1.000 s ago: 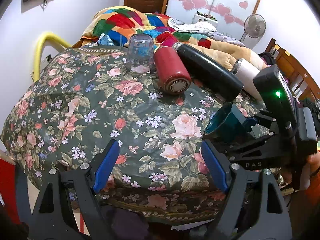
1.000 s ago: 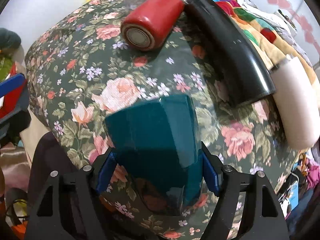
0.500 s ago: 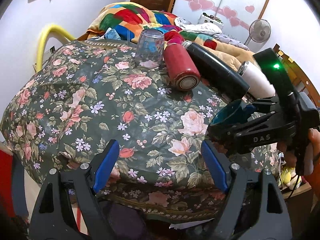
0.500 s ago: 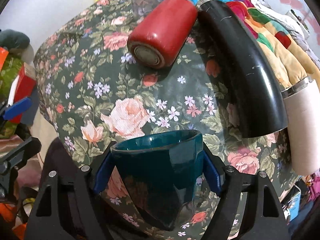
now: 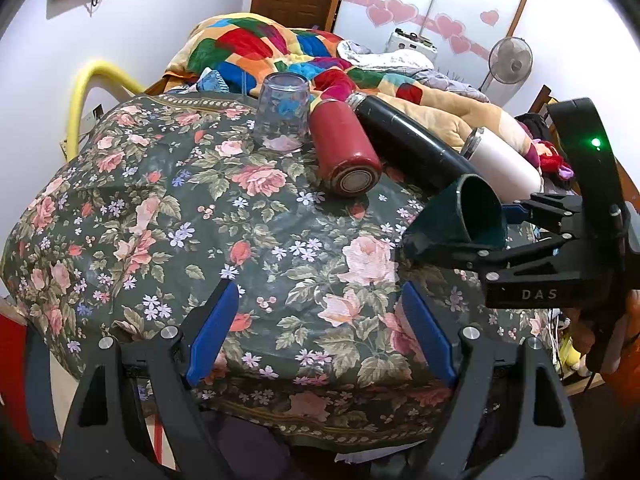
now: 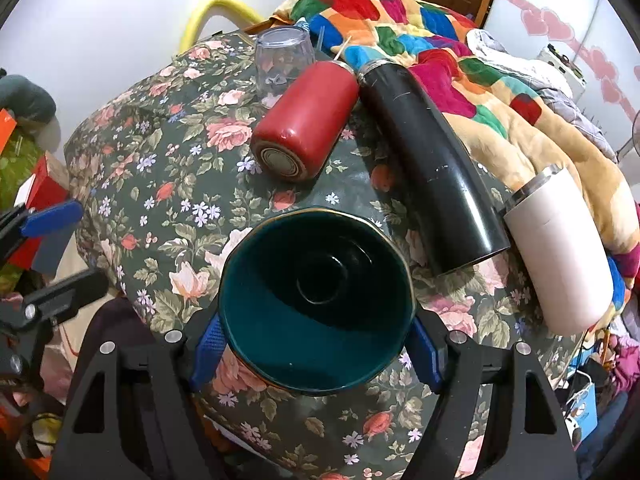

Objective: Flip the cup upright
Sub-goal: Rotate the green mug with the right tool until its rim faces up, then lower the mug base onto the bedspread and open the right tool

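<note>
Between the blue pads of the right gripper [image 6: 314, 340] sits the teal cup [image 6: 316, 308], clamped above the floral cloth [image 5: 200, 220], mouth toward the camera; "DAS" marks the gripper body. The left gripper [image 5: 320, 328] hangs spread, empty. Beyond lie a red flask [image 6: 306, 120], black flask [image 6: 432, 168], white tumbler [image 6: 560, 256], its far end cut off, and an inverted clear glass [image 5: 283, 110].

Both wrist views over floral tablecloth [image 5: 248, 216]
</note>
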Action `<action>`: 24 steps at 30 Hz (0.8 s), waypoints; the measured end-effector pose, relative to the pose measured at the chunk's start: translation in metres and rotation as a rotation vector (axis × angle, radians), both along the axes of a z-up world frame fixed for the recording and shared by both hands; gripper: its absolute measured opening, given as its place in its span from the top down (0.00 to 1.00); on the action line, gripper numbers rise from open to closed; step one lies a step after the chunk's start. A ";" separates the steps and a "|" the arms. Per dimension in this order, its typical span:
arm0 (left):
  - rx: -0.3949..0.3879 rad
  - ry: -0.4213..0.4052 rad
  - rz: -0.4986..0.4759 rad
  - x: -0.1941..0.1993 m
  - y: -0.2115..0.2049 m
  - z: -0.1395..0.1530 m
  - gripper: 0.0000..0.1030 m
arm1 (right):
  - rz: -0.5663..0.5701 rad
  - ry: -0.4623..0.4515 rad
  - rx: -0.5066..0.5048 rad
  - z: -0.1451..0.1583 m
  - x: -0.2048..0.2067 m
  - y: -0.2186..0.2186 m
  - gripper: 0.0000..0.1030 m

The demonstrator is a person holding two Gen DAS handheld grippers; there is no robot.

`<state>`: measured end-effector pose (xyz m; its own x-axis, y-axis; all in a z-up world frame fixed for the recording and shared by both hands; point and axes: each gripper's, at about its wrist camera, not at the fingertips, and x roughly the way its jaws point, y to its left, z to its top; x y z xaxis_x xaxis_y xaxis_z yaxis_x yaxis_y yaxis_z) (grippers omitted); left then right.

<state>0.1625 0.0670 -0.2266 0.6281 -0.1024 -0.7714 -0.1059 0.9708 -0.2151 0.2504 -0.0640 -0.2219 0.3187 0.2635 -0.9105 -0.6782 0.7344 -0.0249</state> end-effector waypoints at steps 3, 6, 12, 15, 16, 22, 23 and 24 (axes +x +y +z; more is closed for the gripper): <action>0.005 -0.003 -0.002 0.001 -0.002 0.002 0.19 | -0.021 0.013 0.024 0.002 0.005 -0.004 0.27; 0.011 -0.007 0.000 0.001 -0.003 0.005 0.19 | -0.058 0.052 0.044 -0.002 0.014 -0.005 0.27; 0.015 -0.010 0.004 0.002 -0.002 0.007 0.19 | -0.081 0.136 0.068 -0.016 0.018 -0.006 0.28; 0.020 -0.012 -0.001 0.003 -0.004 0.009 0.19 | -0.081 0.118 0.070 -0.012 0.013 -0.011 0.28; 0.022 -0.014 -0.002 0.003 -0.004 0.011 0.19 | -0.084 0.115 0.082 -0.009 0.010 -0.014 0.28; 0.030 -0.061 -0.023 0.001 -0.012 0.032 0.19 | -0.120 0.015 0.148 0.032 -0.016 -0.040 0.28; 0.032 -0.069 -0.027 0.000 -0.014 0.035 0.19 | -0.130 -0.016 0.163 0.042 -0.022 -0.045 0.28; 0.037 -0.085 -0.031 -0.002 -0.016 0.042 0.19 | -0.143 -0.053 0.179 0.054 -0.031 -0.051 0.28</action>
